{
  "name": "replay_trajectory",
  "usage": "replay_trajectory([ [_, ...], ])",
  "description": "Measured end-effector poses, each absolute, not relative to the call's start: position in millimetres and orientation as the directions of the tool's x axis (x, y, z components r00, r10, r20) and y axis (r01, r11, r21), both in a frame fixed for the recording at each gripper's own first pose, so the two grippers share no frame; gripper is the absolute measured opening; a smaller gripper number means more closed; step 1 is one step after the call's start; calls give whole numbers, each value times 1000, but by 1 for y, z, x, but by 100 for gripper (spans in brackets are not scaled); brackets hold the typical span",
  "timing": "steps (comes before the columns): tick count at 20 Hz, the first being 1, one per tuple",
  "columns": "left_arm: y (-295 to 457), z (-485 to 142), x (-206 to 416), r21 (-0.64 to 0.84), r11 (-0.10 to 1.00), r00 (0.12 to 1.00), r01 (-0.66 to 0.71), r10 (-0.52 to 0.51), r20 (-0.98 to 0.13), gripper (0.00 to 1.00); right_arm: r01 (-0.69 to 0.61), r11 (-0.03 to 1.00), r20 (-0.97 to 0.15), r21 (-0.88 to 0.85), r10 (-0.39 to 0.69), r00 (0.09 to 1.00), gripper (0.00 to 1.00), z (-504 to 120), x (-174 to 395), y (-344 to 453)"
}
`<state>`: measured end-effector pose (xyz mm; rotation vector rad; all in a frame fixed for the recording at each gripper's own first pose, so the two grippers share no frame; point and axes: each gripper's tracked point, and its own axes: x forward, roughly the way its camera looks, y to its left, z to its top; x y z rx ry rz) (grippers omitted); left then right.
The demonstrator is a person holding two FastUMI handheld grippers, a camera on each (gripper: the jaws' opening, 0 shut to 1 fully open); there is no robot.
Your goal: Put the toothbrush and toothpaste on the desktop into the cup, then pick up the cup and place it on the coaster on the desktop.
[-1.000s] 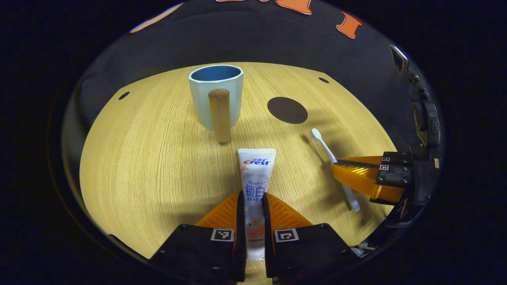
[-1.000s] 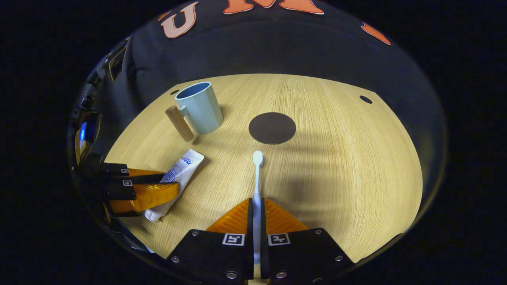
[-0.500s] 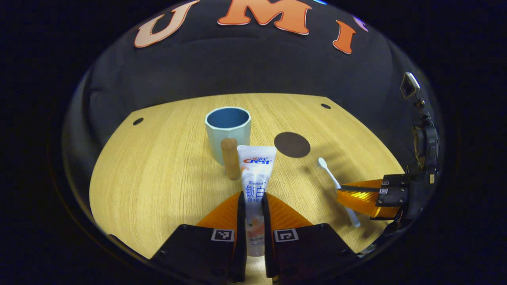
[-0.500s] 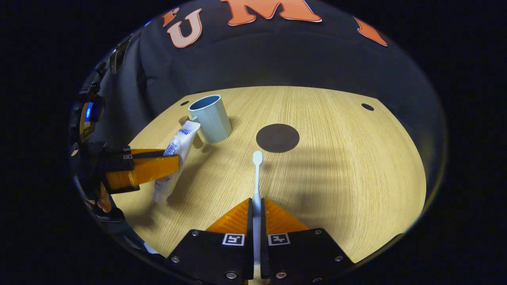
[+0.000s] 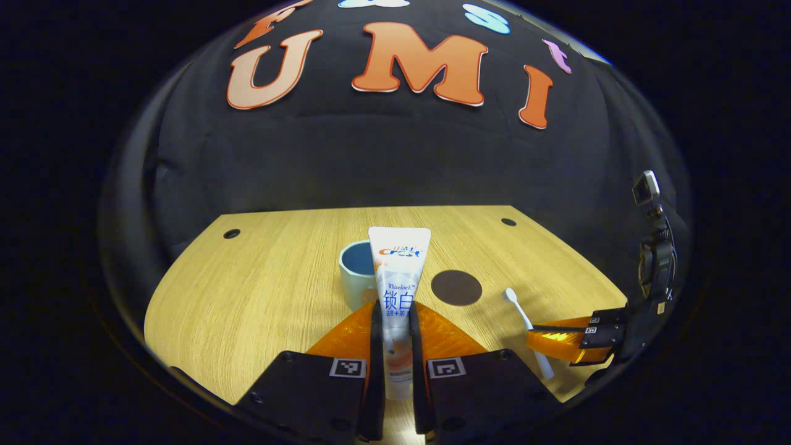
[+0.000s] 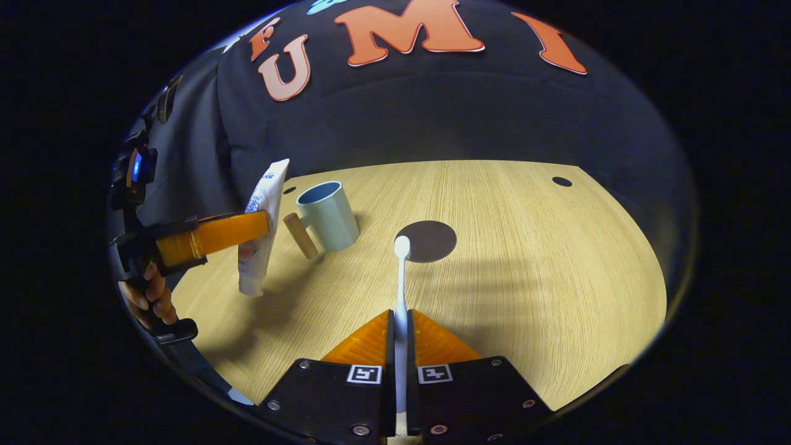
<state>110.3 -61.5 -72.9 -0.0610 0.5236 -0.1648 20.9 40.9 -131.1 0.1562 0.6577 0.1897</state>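
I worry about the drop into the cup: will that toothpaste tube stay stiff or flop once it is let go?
The toothpaste tube stands nearly upright and straight in the left hand-held gripper, so it probably holds its shape. It looks taller than the cup, so it will likely lean on the rim.

The left gripper [image 5: 394,321] is raised above the desk, its fingers pressed together on the toothpaste [image 5: 397,284]. To its right, the lower right gripper [image 6: 400,327] is clamped on the toothbrush [image 6: 401,278].
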Motion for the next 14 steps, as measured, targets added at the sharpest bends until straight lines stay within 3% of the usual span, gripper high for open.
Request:
replay_trajectory([
  [5,-43,-43,145,-133,986,919,99,-142,-368,22,-118,969,-540,217,220,812,7,-119,25,36],
  [14,-38,-20,213,-188,979,955,80,-129,-266,22,-105,966,-482,235,210,850,7,-106,32,21],
])
